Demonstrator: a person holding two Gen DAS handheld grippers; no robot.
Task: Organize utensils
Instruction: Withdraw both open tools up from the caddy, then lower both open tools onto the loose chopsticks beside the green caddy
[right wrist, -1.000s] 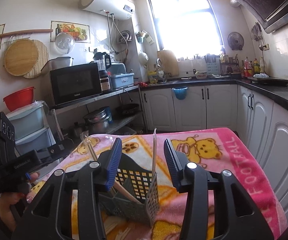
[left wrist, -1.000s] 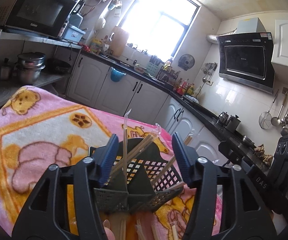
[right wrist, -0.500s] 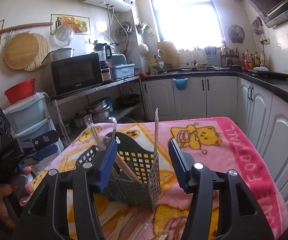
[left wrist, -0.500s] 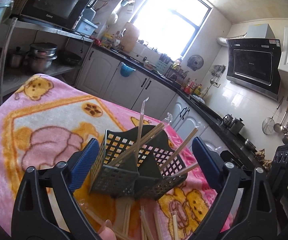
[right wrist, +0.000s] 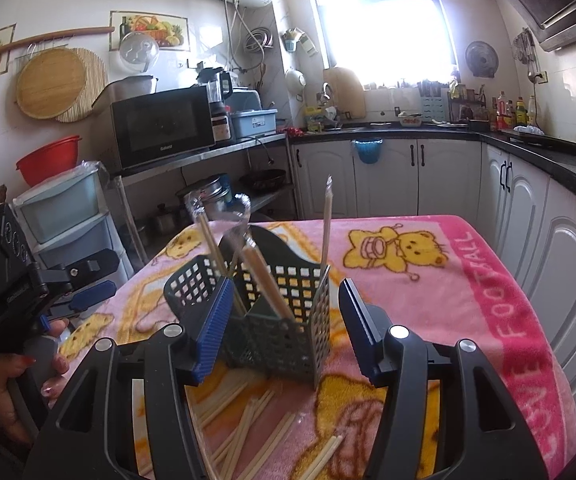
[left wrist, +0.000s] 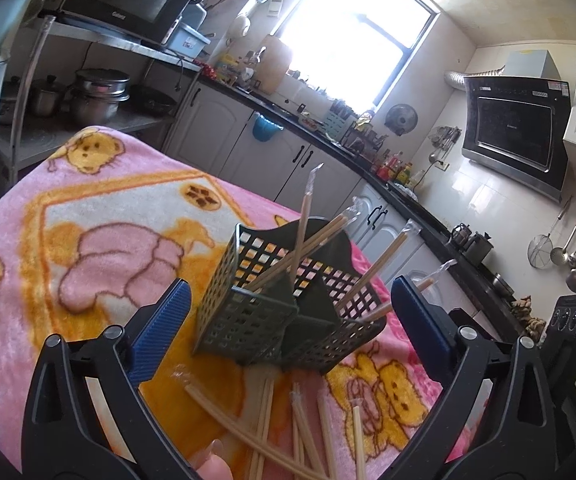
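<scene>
Left gripper (left wrist: 288,328) jaws have just opened wide, empty; below them lie loose chopsticks (left wrist: 308,420) (light, stiff, slippery): pinch mid-length. Right gripper (right wrist: 283,328) half-open, empty.

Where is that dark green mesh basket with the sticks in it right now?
In both wrist views the green basket stands upright on the pink bear blanket, just beyond the loose chopsticks lying in front, and framed by the open left tool.

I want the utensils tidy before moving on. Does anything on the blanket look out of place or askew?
Yes. Many wrapped chopsticks lie scattered and crossed on the pink blanket in front of the green basket, not inside it. Those already in the basket lean at different angles.
</scene>
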